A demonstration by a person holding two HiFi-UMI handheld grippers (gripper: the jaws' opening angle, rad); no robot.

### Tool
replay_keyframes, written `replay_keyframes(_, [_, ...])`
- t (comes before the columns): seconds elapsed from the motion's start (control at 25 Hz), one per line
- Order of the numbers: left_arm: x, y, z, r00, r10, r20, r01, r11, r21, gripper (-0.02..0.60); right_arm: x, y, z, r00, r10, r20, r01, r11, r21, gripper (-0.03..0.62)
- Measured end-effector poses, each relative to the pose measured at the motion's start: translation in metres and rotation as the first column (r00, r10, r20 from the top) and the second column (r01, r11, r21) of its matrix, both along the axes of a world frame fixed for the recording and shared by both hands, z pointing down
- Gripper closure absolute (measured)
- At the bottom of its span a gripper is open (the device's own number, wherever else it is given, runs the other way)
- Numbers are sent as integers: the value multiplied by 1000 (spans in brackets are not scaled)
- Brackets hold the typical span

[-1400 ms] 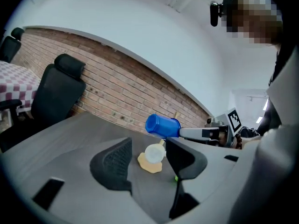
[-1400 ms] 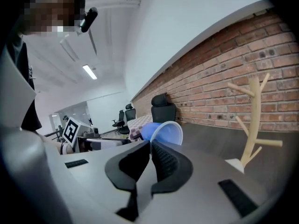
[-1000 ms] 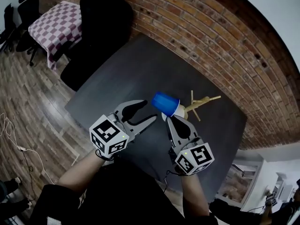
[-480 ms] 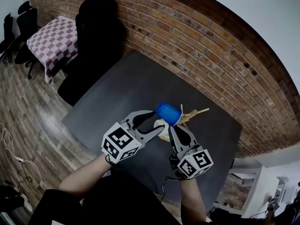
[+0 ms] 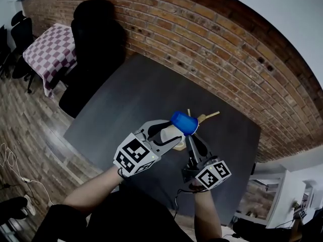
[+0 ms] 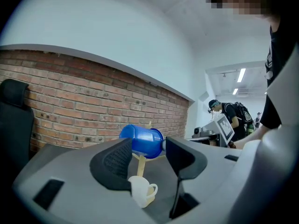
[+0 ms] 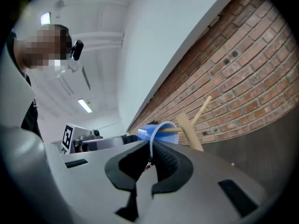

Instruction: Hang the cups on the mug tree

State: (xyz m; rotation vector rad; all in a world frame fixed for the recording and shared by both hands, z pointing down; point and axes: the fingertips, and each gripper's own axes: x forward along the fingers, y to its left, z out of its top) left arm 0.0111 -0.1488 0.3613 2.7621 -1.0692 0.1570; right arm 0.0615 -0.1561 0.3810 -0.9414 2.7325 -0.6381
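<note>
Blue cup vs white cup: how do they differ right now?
Blue cup lies on its side, raised; white cup stands upright, lower down. The right claw pinches the blue cup's rim; nothing grips the white cup. The white cup shows a handle; the blue shows none. Both are by the wooden mug tree.

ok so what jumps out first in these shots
The bright blue cup, pinched by its rim in the right gripper, is tipped on its side with a peg of the wooden mug tree reaching into its mouth. Lower down, a small white cup shows by the tree's stem between the open left gripper's jaws. A red brick wall runs behind.
</note>
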Motion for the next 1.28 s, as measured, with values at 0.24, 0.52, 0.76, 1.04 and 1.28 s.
replay_keyframes(0.24, [11,-6,2,1000,-8,21,8,1000,-4,348,10,-6,15,997,17,76,-10,997,-81,553])
replay_keyframes(0.52, [14,-6,6,999,-28,34,28,999,-21,348,20,-6,29,998,53,41,-48,993,-105,553])
replay_keyframes(0.76, [12,7,13,998,-51,26,52,998,-44,347,43,0,24,992,122,-11,-123,989,-83,553])
replay_keyframes(1.04, [13,39,37,997,-78,-2,77,988,-130,348,76,28,12,984,171,-41,-173,984,-38,553])
replay_keyframes(1.28, [22,80,74,988,-105,-116,65,950,-307,348,86,68,36,981,149,-121,-159,984,-75,553])
